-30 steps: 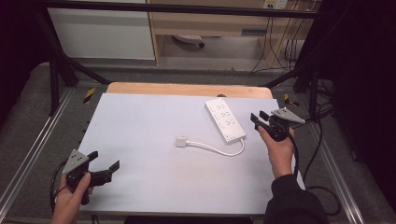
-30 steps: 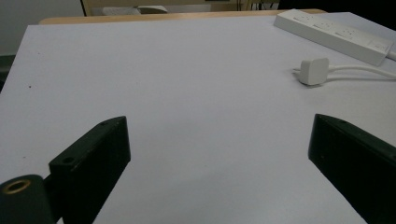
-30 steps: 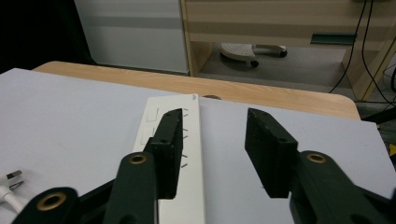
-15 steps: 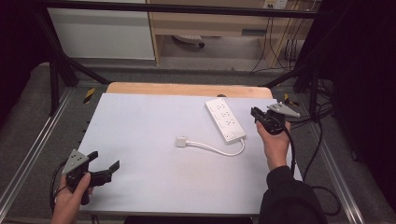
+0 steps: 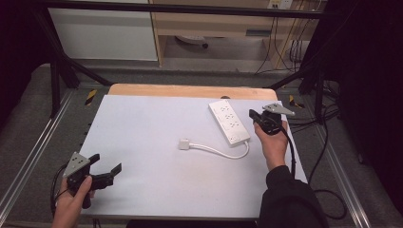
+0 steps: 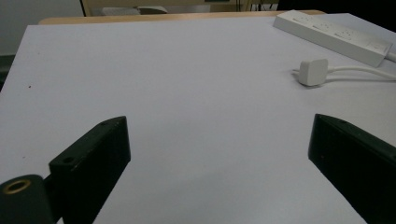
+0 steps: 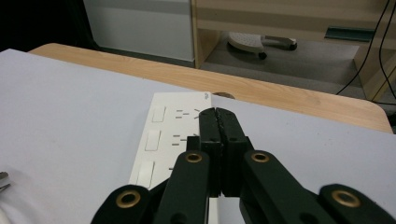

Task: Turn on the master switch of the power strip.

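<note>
Fingers (image 7: 219, 135) of right gripper (image 5: 256, 117) pressed together, empty, over power strip (image 5: 229, 121).

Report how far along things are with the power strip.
Done: nothing visible; the plug lies loose on the table, cord attached to the power strip. In hand: the right tongs, jaws shut and empty, sit at the strip's edge. The left tongs wait open, far off. Left: any grasping or plugging.
</note>
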The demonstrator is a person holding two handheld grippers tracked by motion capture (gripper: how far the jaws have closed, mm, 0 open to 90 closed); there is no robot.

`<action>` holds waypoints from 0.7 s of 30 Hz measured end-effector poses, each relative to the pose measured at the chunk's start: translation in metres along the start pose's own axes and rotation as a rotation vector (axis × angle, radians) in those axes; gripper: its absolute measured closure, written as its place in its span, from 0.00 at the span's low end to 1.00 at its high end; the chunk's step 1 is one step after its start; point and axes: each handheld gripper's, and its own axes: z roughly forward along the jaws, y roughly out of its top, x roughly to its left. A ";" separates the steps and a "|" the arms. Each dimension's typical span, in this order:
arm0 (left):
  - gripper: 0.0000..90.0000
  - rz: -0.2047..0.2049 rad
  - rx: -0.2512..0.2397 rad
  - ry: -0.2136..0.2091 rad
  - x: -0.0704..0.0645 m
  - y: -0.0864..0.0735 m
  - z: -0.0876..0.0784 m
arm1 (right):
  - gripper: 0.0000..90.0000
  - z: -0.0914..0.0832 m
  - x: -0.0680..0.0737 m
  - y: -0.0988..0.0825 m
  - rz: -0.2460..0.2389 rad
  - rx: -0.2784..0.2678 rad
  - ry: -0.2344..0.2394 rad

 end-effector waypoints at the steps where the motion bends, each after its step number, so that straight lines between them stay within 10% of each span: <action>1: 0.06 0.001 0.000 -0.001 0.000 0.000 0.000 | 1.00 0.001 0.000 0.000 0.001 0.002 0.002; 21: 0.06 -0.001 -0.005 0.000 0.000 0.000 0.000 | 1.00 0.018 0.008 -0.007 0.000 0.084 0.024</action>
